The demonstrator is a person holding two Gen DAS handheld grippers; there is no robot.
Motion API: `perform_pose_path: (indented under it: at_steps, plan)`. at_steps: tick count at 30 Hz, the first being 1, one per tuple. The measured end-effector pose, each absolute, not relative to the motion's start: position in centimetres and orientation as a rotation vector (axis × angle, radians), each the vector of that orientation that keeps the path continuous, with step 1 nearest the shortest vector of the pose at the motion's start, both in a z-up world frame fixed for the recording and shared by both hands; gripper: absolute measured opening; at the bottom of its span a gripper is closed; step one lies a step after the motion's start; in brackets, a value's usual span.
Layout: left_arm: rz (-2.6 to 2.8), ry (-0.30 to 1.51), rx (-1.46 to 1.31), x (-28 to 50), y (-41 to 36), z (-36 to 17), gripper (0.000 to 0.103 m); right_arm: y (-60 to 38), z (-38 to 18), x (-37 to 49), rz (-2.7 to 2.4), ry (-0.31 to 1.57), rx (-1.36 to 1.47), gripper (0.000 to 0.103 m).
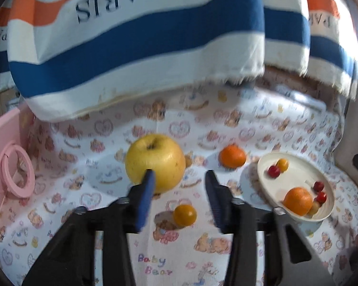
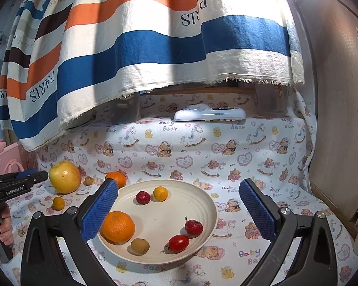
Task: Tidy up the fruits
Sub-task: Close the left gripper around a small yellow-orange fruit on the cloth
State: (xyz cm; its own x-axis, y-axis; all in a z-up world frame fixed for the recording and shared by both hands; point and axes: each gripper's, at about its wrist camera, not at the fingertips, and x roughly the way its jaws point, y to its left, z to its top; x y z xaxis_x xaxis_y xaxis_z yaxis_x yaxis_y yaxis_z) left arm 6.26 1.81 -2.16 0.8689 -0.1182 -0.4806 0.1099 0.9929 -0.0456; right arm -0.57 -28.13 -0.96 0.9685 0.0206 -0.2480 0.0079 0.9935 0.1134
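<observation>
Ahead of the left gripper (image 1: 179, 178), in the left wrist view, a big yellow apple (image 1: 155, 163) sits on the bear-print cloth (image 1: 226, 128). The jaws stand apart and hold nothing; the left fingertip overlaps the apple's lower front, though I cannot tell if it touches. A small kumquat (image 1: 185, 215) lies on the cloth between the two fingers, nearer the camera than the apple. An orange (image 1: 233, 156) rests to the right of the apple, apart from it. Farther right is a cream plate (image 1: 296, 174) with a second orange, small red fruits and a little yellow one on it. A striped cloth (image 1: 140, 38) hangs over the back of the scene, and a pink ring (image 1: 15, 170) sits at the far left.

From the right wrist view, the right gripper (image 2: 179, 205) is open wide, its blue pads flanking the plate (image 2: 200, 205). On the plate lie an orange (image 2: 117, 226), a brown longan (image 2: 140, 246), a cherry tomato (image 2: 178, 243), two red fruits (image 2: 193, 227) (image 2: 143, 197) and a yellow fruit (image 2: 160, 193). Off the plate to the left are the apple (image 2: 65, 177), another orange (image 2: 117, 178), the kumquat (image 2: 58, 203) and a second longan (image 2: 88, 180). The left gripper (image 2: 33, 176) shows at the left edge, near the apple. A white remote (image 2: 210, 115) lies at the back.
</observation>
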Motion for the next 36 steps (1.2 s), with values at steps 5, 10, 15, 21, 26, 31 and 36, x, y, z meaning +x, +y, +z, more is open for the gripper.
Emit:
perform_pose_path:
  at_steps: [5,10,15,21,26,31,36]
  plan:
    - [-0.180,0.767,-0.044,8.7,1.6,-4.6,0.031,-28.1,-1.0,-0.5,0.005,0.259,0.111,0.102]
    - [-0.189,0.814,-0.047,9.1,1.4,-5.5,0.028,-28.1,-1.1,-0.5,0.005,0.265,0.105,0.102]
    - [-0.201,0.833,-0.053,9.4,1.2,-6.0,0.025,-28.2,-1.1,-0.4,0.006,0.266,0.104,0.102]
    - [-0.209,0.851,-0.081,10.2,1.5,-6.2,0.027,-28.2,-1.1,-0.4,0.006,0.268,0.103,0.102]
    - [-0.225,0.865,-0.093,10.5,1.5,-6.5,0.026,-28.2,-1.1,-0.4,0.007,0.269,0.103,0.102]
    - [-0.212,0.819,-0.082,9.8,1.9,-5.8,0.026,-28.2,-1.1,-0.4,0.006,0.271,0.102,0.102]
    - [-0.230,0.693,-0.077,8.3,1.9,-4.0,0.026,-28.3,-1.2,-0.3,0.005,0.274,0.101,0.102]
